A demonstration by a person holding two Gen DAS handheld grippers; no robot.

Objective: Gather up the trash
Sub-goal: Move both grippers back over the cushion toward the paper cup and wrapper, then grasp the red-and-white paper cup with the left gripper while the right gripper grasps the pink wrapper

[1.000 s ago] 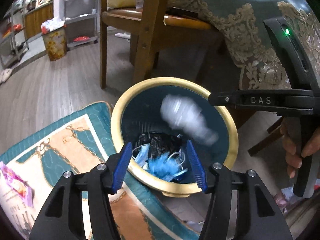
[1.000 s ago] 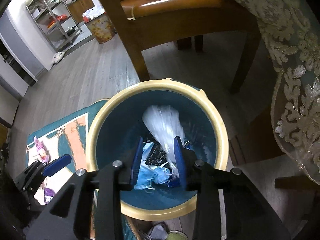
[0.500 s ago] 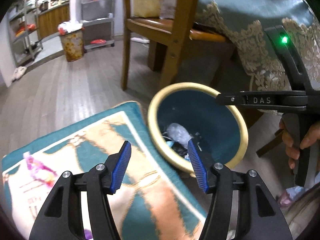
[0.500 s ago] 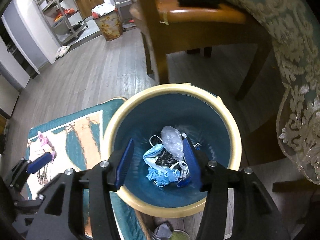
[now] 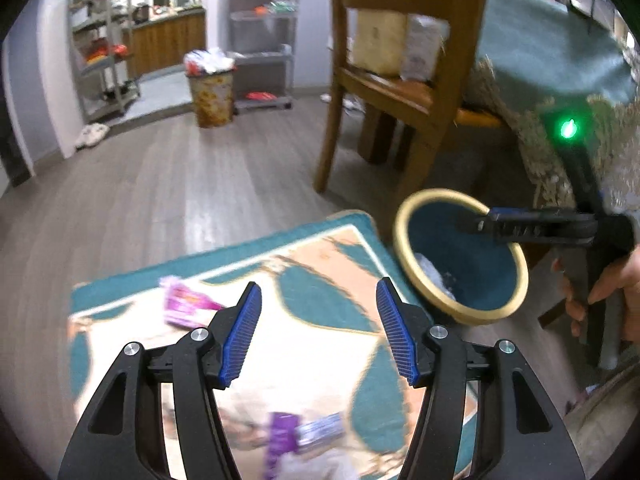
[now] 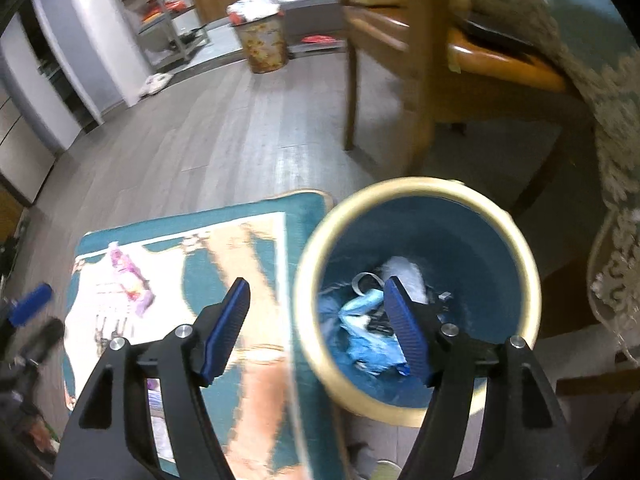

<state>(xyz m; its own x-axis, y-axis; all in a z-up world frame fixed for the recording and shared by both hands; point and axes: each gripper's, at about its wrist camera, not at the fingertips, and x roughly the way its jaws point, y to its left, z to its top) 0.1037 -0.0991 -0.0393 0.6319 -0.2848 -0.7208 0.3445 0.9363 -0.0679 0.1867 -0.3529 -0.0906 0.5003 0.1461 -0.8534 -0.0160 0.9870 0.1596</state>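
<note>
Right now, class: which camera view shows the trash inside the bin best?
The right wrist view: it looks down into the bin onto the blue and white trash. The left wrist view is oblique, showing only a pale scrap.

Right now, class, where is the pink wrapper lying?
The pink wrapper lies on the teal rug, left of the yellow-rimmed bin, just ahead of the left gripper.

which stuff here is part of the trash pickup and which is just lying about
Job: yellow-rimmed blue bin; pink wrapper and purple wrapper on the teal patterned rug; both open tongs.

Lying about: wooden chair, grey metal shelves, floral bin.
</note>
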